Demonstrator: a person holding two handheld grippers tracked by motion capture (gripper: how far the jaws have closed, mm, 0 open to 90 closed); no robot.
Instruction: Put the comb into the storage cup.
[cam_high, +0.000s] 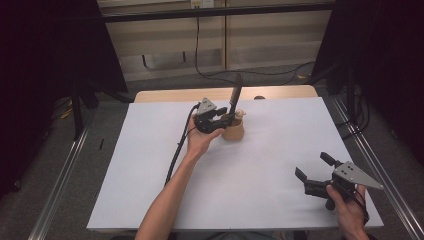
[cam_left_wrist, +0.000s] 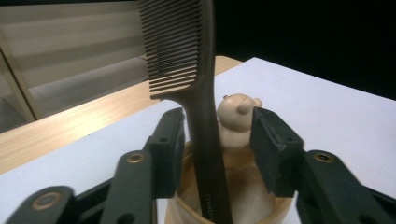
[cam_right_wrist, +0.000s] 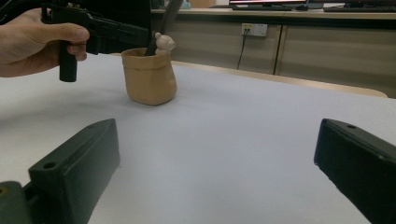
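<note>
One comb (cam_left_wrist: 187, 60); one bear-topped cup (cam_right_wrist: 149, 77); two grippers (cam_high: 218, 120) (cam_high: 312, 167).

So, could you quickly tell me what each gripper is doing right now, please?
Left gripper: open, jaws either side of the comb standing in the bear holder, not pressing it.
Right gripper: open, holding nothing.

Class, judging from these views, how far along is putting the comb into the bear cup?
Done: the comb stands handle-down in the bear cup.
In hand: the left gripper has its jaws either side of the handle, apart from it.
Left: drawing that gripper away. The right gripper rests open at the table's near edge.
</note>
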